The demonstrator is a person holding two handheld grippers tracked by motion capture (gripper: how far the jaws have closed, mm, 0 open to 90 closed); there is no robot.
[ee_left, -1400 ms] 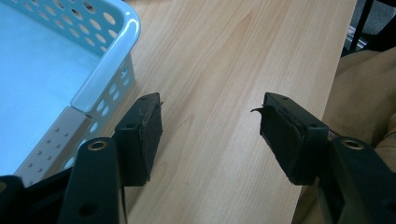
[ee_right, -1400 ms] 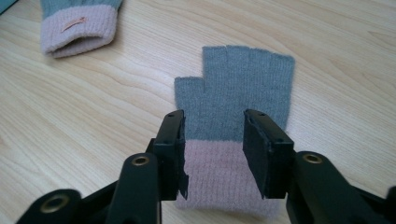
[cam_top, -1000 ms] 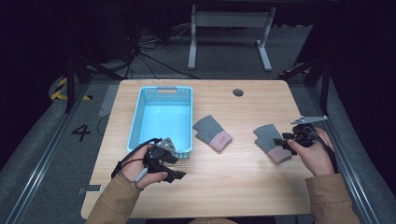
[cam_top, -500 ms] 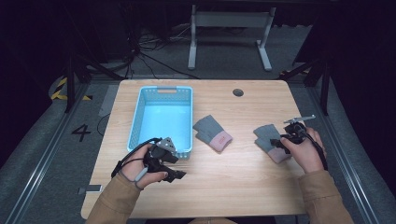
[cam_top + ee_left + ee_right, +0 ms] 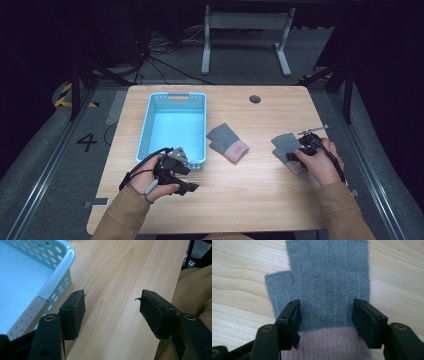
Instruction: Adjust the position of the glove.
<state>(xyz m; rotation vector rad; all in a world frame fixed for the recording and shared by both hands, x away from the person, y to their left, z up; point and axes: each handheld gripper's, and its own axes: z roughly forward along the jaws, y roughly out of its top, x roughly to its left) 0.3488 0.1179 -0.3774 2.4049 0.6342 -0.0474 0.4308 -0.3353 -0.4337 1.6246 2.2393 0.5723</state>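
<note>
Two grey fingerless gloves with pink cuffs lie on the wooden table (image 5: 260, 200). One glove (image 5: 227, 142) rests mid-table beside the basket. The other glove (image 5: 286, 147) (image 5: 329, 285) lies flat at the right, under my right gripper (image 5: 300, 152) (image 5: 325, 320), whose open jaws straddle it where grey meets pink. My left gripper (image 5: 177, 172) (image 5: 112, 312) stands open over bare wood at the near right corner of the light blue basket (image 5: 150, 120) (image 5: 55, 282), with nothing between its fingers.
The basket is empty and stands at the table's left half. A dark round hole (image 5: 255, 99) sits near the far edge. The table's right edge (image 5: 180, 272) runs close beside my left gripper, with a tan sleeve (image 5: 195, 290) beyond it.
My right gripper has moved left and down onto the right-hand glove. The left gripper has stayed by the basket corner.
</note>
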